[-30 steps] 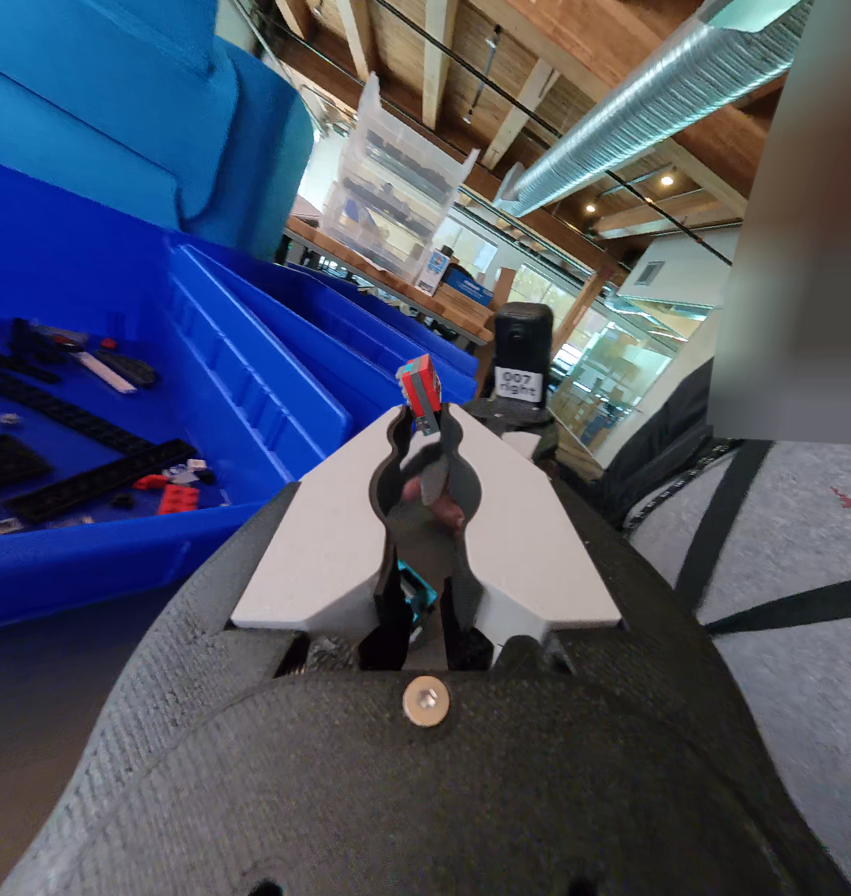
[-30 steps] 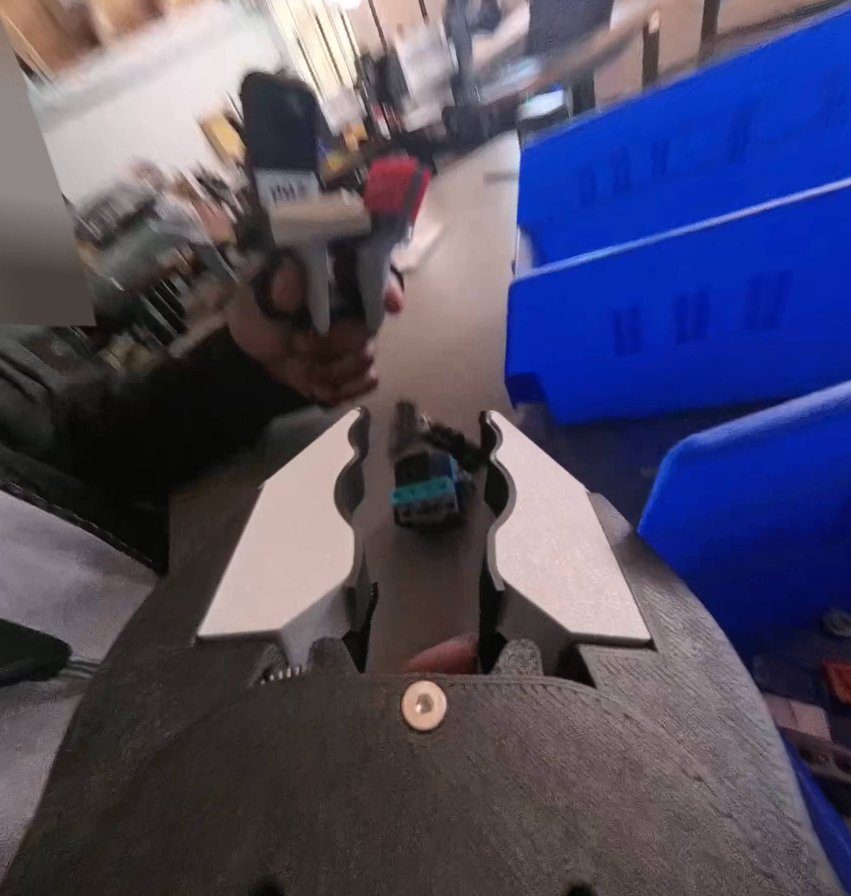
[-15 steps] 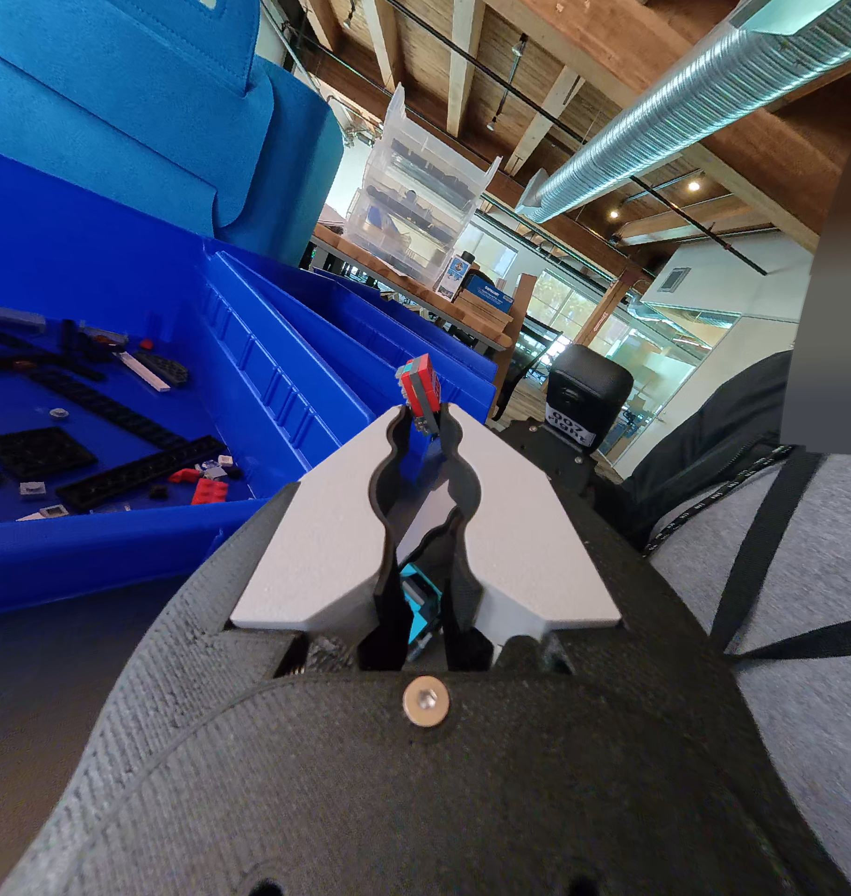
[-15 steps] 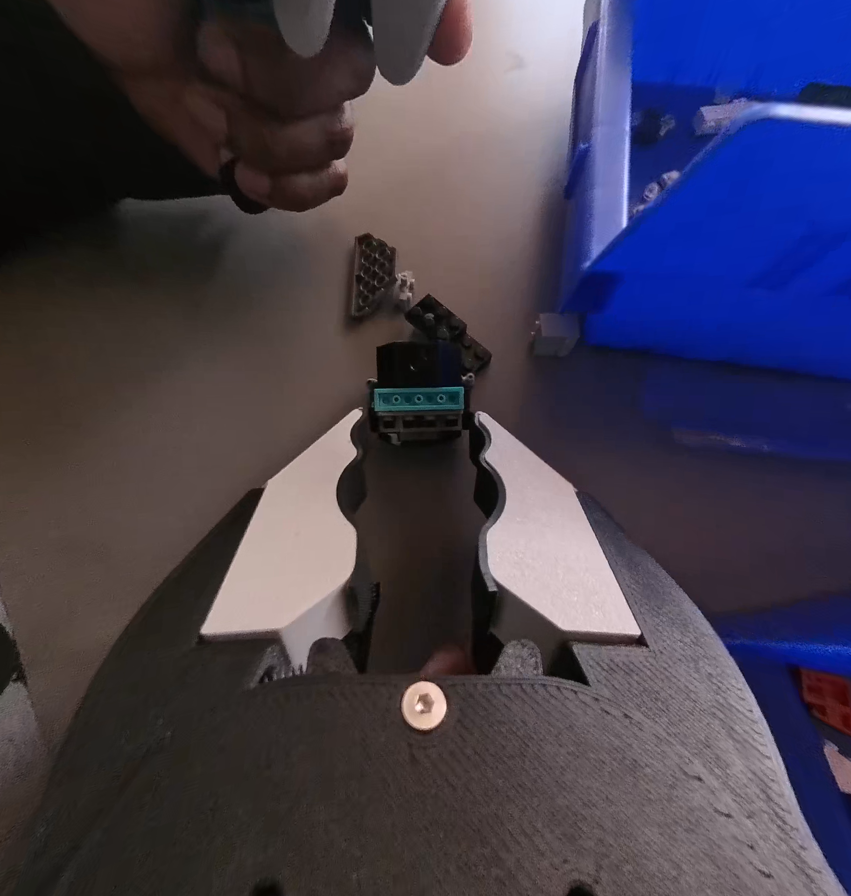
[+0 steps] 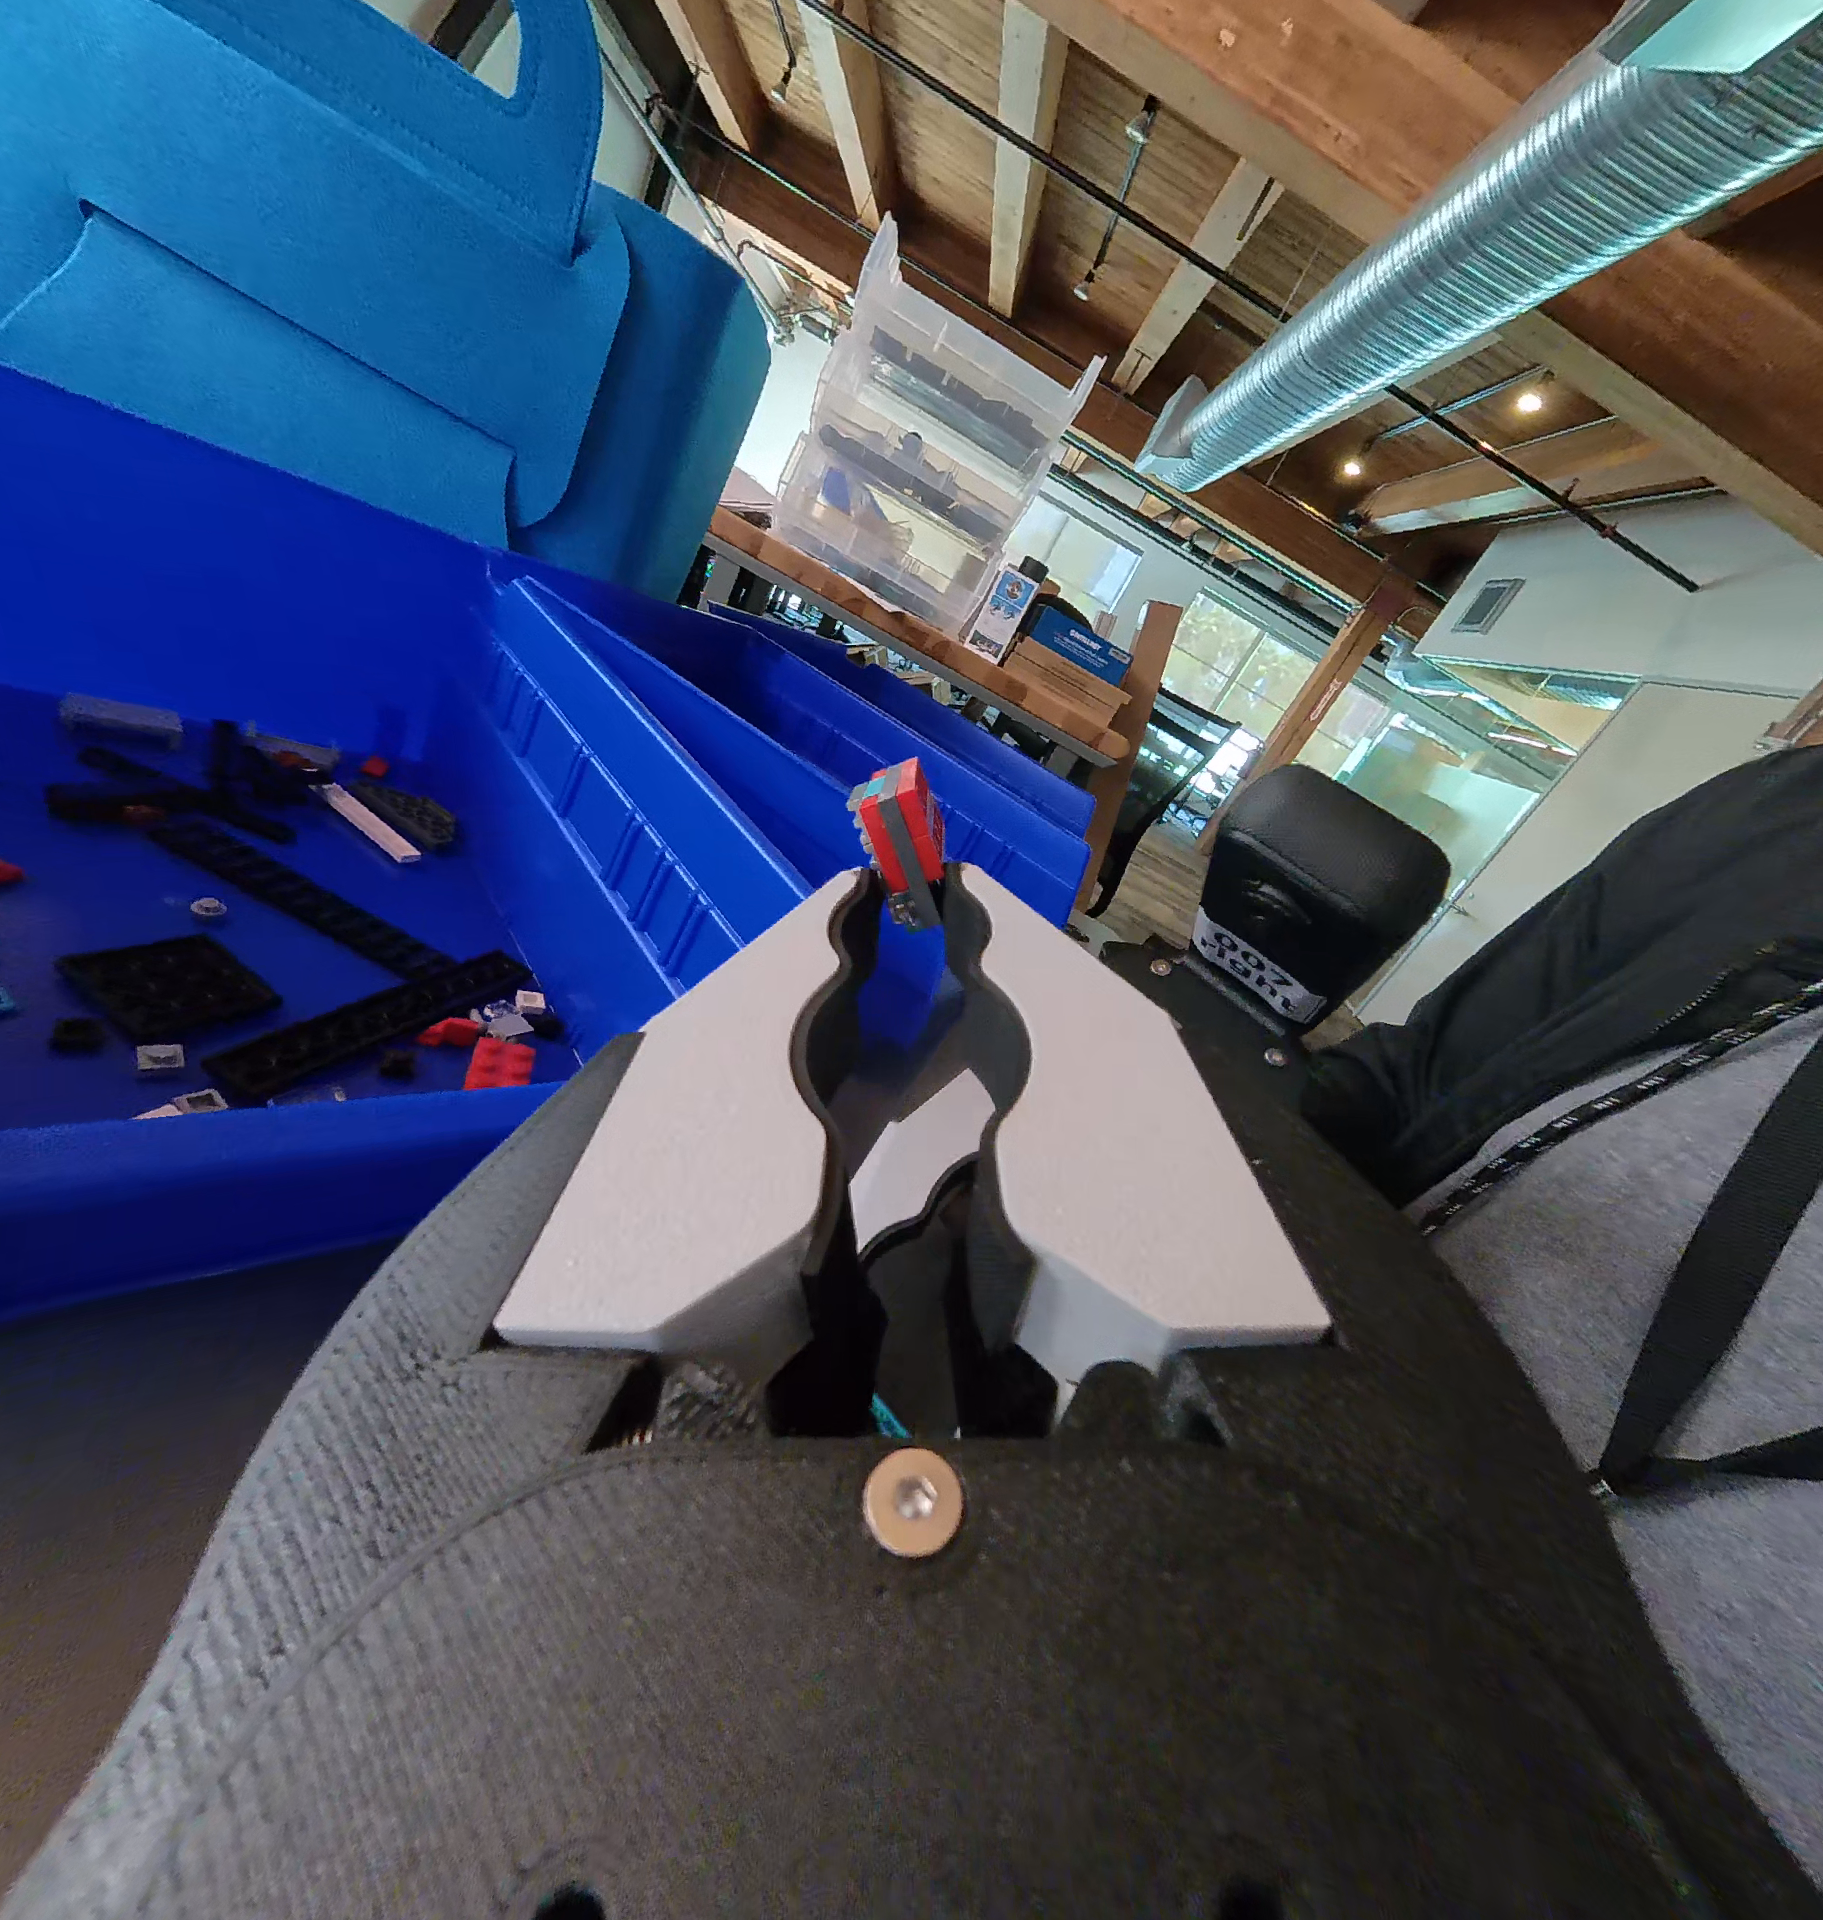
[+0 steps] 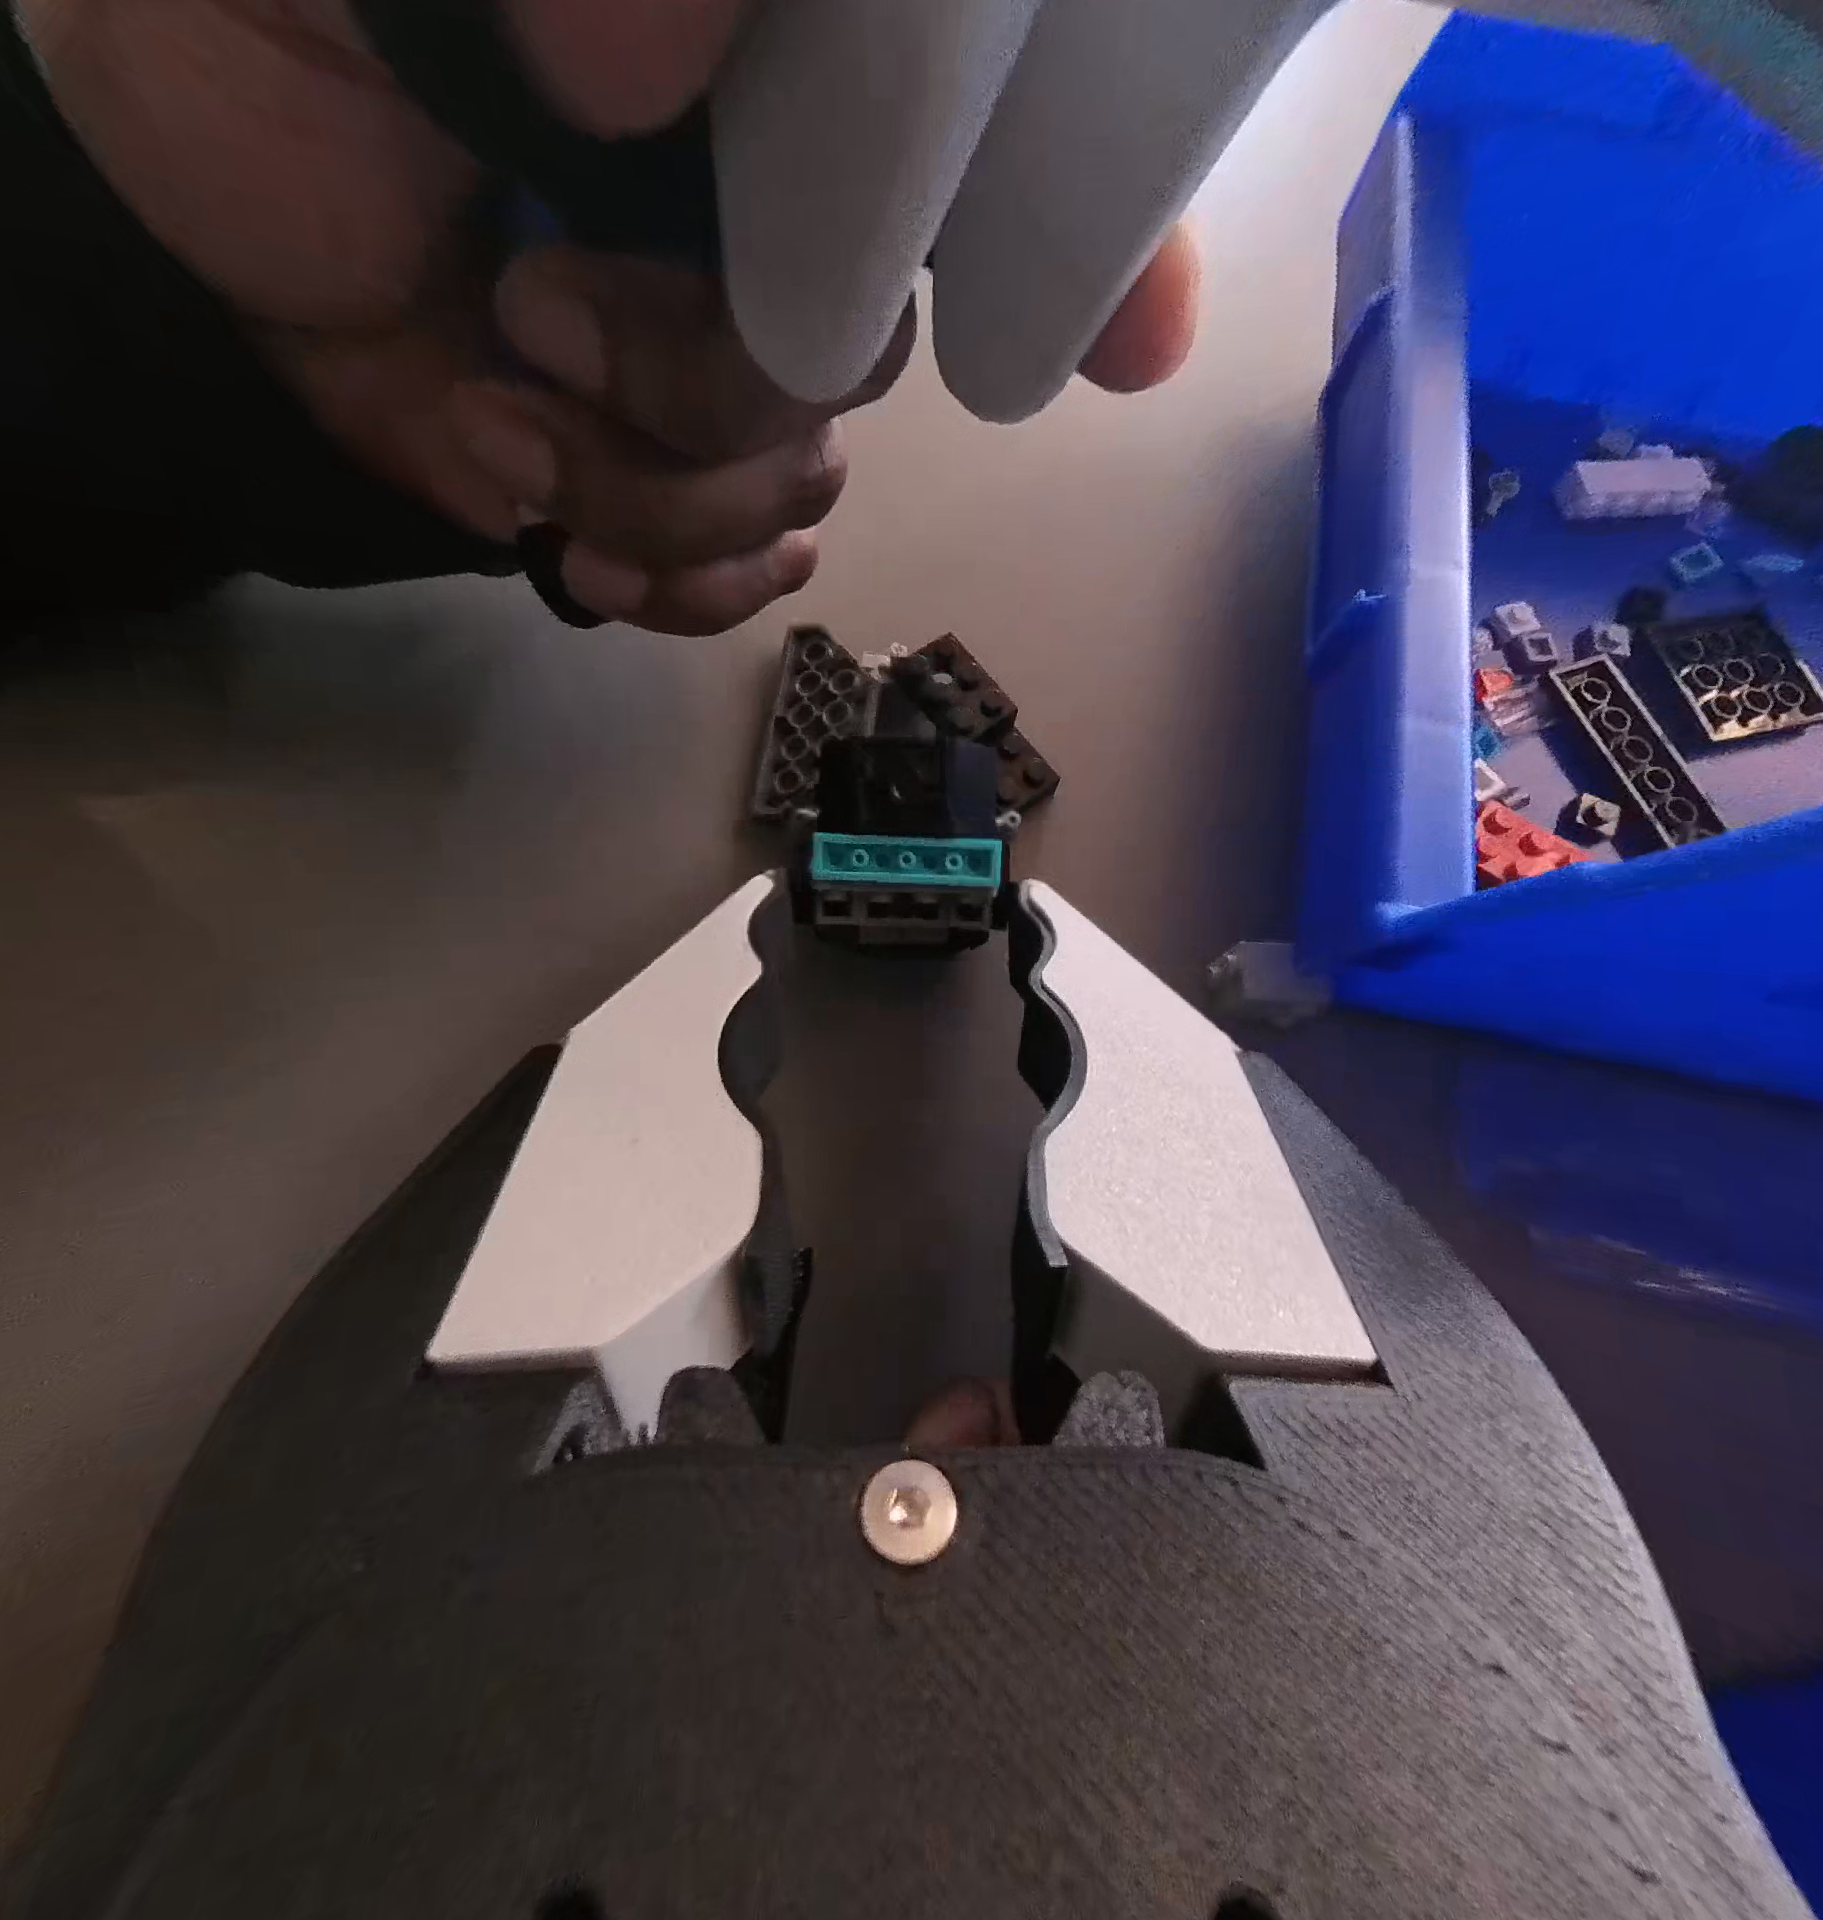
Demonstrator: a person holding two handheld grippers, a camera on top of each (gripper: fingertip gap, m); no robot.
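Since half a second ago, right gripper [image 6: 902, 914] has come nearer the tabletop, so the loose dark plates and the person's hand [image 6: 533, 343] now loom larger ahead of it; left gripper [image 5: 912, 883] has shifted little, with the blue bin beside it showing more of its floor. Item one: left gripper, tilted upward, fingertips pressed together on a small red and grey brick stack [image 5: 899, 836], which stands up out of the tips. Item two: right gripper, pointing down at the grey table [image 6: 263, 935], jaws spread only to the width of a black and teal brick assembly [image 6: 902, 873] pinched between the tips, teal plate facing the camera; the assembly appears to be just above or touching the table, and which cannot be told. Item three: loose dark plates [image 6: 813, 717], flat on the table just beyond the assembly. Item four: person's hand, above the plates in the right wrist view, wrapped about the other gripper's handle, two pale finger ends of that gripper protruding downward. Item five: blue bin [image 5: 263, 1164], to the left of the left gripper, holding long black plates [image 5: 367, 1029], a square black plate, red bricks and small grey and light blue pieces; the same kind of bin [image 6: 1406, 623] sits to the right of the right gripper, with similar contents. Item six: further blue bins [image 5: 741, 748] behind. Item seven: clear stacked drawers [image 5: 938, 436] on a wooden bench in the background.
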